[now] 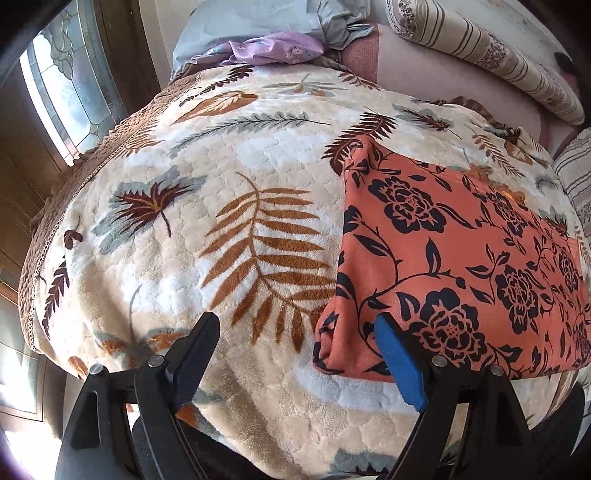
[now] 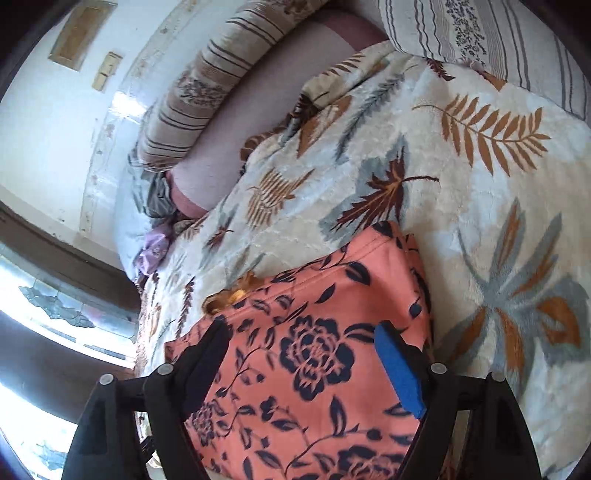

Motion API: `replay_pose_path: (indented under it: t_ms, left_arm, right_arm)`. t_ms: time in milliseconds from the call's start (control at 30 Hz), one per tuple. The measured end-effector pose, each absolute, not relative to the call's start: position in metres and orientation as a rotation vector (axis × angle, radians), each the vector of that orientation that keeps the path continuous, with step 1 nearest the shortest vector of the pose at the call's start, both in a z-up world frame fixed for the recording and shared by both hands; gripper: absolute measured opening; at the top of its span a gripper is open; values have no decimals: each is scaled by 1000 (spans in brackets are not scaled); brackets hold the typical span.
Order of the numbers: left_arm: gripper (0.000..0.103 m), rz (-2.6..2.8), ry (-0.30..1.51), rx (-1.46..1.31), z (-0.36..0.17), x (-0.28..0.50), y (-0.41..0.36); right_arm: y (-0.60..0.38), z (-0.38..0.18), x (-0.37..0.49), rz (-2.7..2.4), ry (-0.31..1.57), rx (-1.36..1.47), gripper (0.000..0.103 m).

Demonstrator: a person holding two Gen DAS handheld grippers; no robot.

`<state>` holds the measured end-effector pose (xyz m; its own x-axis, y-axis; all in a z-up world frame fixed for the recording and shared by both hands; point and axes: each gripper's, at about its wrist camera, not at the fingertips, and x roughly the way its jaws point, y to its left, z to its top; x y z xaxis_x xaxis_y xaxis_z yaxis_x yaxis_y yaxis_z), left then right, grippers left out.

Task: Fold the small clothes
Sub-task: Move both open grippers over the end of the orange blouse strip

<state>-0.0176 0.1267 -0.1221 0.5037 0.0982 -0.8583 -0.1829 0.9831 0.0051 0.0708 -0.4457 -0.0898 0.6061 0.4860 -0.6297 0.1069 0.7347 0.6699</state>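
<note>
An orange garment with dark navy flowers (image 1: 454, 258) lies folded flat on a cream blanket with leaf prints (image 1: 207, 229). In the left wrist view it fills the right half, and its near left corner reaches between the fingers of my left gripper (image 1: 295, 325), which stands open above it with nothing gripped. In the right wrist view the same orange garment (image 2: 314, 350) lies straight under my right gripper (image 2: 303, 328), whose jaws stand wide and open above the cloth without pinching it. A small patch of orange-brown fabric (image 2: 236, 293) peeks out at the garment's far edge.
A lilac flowered cloth (image 1: 275, 50) and grey-blue bedding (image 1: 258, 22) lie at the far end of the bed. Striped pillows (image 1: 480, 55) line the pink sheet (image 2: 258, 122). A window with patterned glass (image 1: 70, 85) stands beside the bed. The blanket's left part is bare.
</note>
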Motion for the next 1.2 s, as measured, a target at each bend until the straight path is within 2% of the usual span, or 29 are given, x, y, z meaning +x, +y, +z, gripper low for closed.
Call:
replay_pose_path:
  t_ms: [267,500,800,1033,1200]
  left_arm:
    - [87,136,1029,-101,-118,-40,118]
    - [87,108,987,-93,-100,-44,103]
    - [87,11,979,-51,-97,-29,56]
    - [87,-72,965,-87,-97,2,8]
    - [87,-88,996,-78,-111,21,-19]
  right_arm:
    - [-437,-153,0,210,1037,868,83]
    - [-440,-133,-22,222,949,917,83]
    - [-424,-169,-53,204,1021,1060,83]
    - [-446,-186,-47,116,920,1245,83]
    - [-462,-181,-41,72,832,1263,83]
